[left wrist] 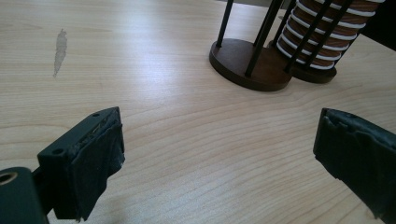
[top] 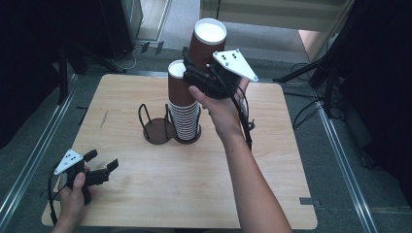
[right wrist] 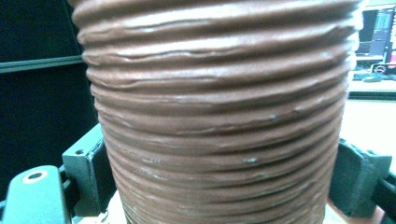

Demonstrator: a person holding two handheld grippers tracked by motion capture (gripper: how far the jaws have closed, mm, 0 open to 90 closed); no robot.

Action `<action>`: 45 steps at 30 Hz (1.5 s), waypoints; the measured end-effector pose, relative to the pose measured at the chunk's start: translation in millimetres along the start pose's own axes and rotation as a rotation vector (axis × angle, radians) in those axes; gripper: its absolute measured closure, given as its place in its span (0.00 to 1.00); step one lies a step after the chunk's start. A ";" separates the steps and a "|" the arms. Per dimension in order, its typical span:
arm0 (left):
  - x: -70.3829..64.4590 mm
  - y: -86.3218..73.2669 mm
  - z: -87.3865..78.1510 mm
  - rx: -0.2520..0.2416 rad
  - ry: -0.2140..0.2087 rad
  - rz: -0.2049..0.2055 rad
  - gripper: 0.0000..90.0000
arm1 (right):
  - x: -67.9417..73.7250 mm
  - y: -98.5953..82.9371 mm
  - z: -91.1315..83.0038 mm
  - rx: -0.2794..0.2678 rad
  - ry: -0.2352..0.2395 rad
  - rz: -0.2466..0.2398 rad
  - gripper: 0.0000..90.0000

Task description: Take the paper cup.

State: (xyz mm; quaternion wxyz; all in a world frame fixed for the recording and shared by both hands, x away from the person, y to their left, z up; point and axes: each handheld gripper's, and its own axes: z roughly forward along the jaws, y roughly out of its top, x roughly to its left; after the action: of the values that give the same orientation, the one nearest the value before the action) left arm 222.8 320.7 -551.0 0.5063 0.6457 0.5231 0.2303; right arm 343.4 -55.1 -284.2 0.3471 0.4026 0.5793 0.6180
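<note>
A ribbed brown paper cup (top: 206, 41) with a white inside hangs in the air, just above and right of a tall stack of like cups (top: 183, 104). My right gripper (top: 194, 65) is shut on the lifted cup. In the right gripper view the cup (right wrist: 219, 112) sits between both pads (right wrist: 88, 172). The stack stands in the right ring of a dark wire holder (top: 156, 131), whose left ring holds nothing. My left gripper (top: 103, 161) rests open at the table's near left corner. In its own view the gripper (left wrist: 219, 154) faces the holder (left wrist: 247, 65) and the stack (left wrist: 322, 42).
The wooden table (top: 145, 194) has bare board around the holder. A pale scuff (left wrist: 60, 49) marks the wood at the left. Black stands and cables (top: 311, 107) lie on the floor around the table. A monitor (right wrist: 378, 28) glows far behind the cup.
</note>
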 end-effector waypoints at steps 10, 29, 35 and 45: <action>-1.1 -0.2 0.7 0.005 0.008 0.008 0.03 | -21.0 -7.1 -29.4 0.001 -0.031 -0.003 0.14; -8.0 0.0 0.2 -0.019 0.031 0.059 0.03 | -45.7 -47.8 -75.0 0.070 -0.081 -0.015 0.14; -6.3 2.0 0.8 -0.013 0.022 0.032 0.03 | -50.9 -56.0 -81.5 0.078 -0.095 -0.006 0.14; -8.3 13.0 4.0 -0.039 -0.018 0.008 0.03 | -56.7 -76.7 -92.8 0.110 -0.100 -0.021 0.13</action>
State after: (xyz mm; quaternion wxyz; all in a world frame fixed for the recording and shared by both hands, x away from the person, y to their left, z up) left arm 229.0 312.3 -539.0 0.5225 0.6399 0.5115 0.2365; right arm 281.7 -139.6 -366.4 0.3593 0.4454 0.5986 0.5605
